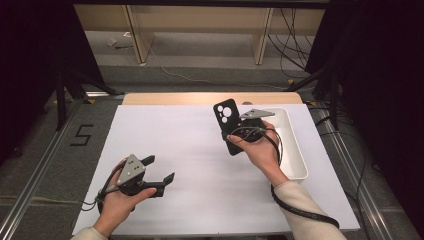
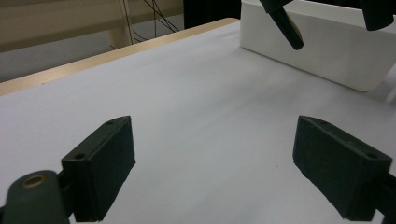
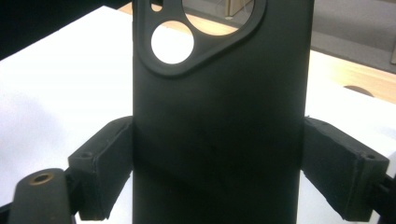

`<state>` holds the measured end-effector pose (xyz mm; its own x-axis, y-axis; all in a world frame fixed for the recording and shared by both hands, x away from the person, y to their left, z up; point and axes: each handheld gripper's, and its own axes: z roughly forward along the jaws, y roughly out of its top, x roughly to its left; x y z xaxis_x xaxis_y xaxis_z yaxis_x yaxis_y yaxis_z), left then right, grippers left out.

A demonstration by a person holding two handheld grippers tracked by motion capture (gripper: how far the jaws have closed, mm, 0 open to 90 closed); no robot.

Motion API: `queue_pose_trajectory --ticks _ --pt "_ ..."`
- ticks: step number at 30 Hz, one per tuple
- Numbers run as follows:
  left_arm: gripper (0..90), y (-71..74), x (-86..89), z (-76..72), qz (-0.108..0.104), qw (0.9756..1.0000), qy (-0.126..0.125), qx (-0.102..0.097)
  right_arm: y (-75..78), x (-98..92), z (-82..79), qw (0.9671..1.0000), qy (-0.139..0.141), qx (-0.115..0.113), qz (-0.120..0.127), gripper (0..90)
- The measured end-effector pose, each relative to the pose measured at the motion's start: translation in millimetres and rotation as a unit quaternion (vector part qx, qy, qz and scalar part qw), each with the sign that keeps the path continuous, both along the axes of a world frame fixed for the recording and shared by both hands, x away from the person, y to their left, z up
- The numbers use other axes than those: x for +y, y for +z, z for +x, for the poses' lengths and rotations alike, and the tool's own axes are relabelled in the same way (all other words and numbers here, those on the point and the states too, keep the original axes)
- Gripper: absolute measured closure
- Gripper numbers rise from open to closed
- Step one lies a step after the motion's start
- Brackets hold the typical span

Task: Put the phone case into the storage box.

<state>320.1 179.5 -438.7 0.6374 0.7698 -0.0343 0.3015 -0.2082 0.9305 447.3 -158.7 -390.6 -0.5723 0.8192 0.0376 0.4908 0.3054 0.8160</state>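
Right gripper (image 1: 235, 131) clamped across a black phone case (image 1: 227, 119), held upright beside the white tray (image 1: 295, 150), seemingly clear of the surface (image 1: 200, 150). Left gripper (image 1: 159, 171) low over it, fingers (image 2: 100, 163) spread wide, gripping nothing.

Left claw (image 1: 159, 170) agape, right claw (image 1: 235, 131) clamped

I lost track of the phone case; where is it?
The phone case is clamped upright in the right gripper, held above the table right of centre in the high view, beside the white bin.

White sheet (image 1: 200, 150) bare between hands, wide passage there. White tray (image 1: 295, 150) blocks right edge. Phone case (image 1: 227, 125), clamped in right gripper (image 1: 245, 131), stands just beside tray. Left gripper (image 1: 159, 170) near front-left, jaws apart.
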Motion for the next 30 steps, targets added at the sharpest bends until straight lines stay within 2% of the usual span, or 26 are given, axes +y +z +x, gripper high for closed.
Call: queue_pose_trajectory --ticks 30 --pt "12.4 0.3 0.3 -0.2 -0.001 1.0000 0.002 0.000 13.3 -22.7 4.5 0.9989 -0.037 -0.017 0.023 15.4"
